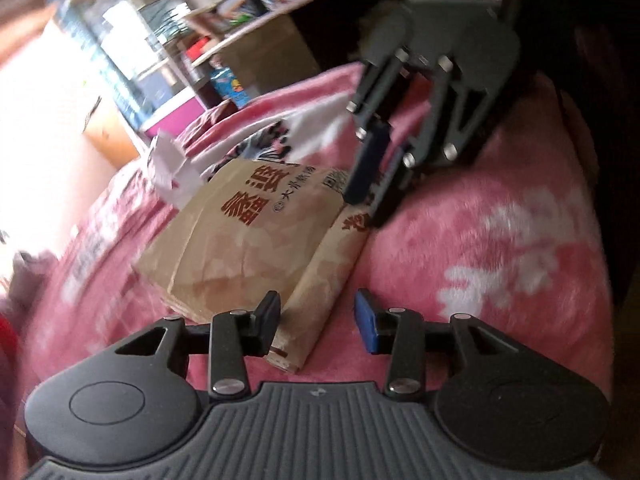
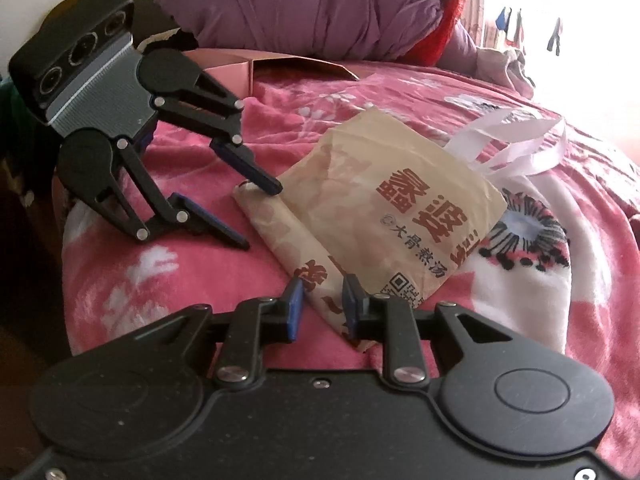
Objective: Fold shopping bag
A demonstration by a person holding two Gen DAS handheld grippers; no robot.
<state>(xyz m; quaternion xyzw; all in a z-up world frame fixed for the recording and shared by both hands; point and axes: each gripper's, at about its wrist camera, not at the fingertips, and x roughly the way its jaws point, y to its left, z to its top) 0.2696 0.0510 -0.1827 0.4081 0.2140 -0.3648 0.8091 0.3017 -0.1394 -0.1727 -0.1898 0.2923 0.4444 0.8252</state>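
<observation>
A beige shopping bag (image 1: 240,248) (image 2: 360,184) with red lettering lies flat on the pink blanket, one long side rolled into a narrow fold. Its white handles (image 2: 520,140) (image 1: 168,164) trail off the far end. My right gripper (image 2: 323,312) (image 1: 368,208) is shut on the near end of that fold. At the fold's other end my left gripper (image 1: 318,322) (image 2: 260,218) stands open. The fold's end lies between its jaws, beside one finger and apart from the other. In the right wrist view its upper fingertip (image 2: 268,184) touches the fold's tip and the lower one rests on the blanket.
A pink floral blanket (image 2: 400,92) covers the bed. A purple quilt (image 2: 320,8) is heaped at the back, with an open pink cardboard box (image 2: 256,68) in front of it. Cluttered shelves (image 1: 240,8) stand beyond the bed. The bed drops off into dark at the left of the right wrist view.
</observation>
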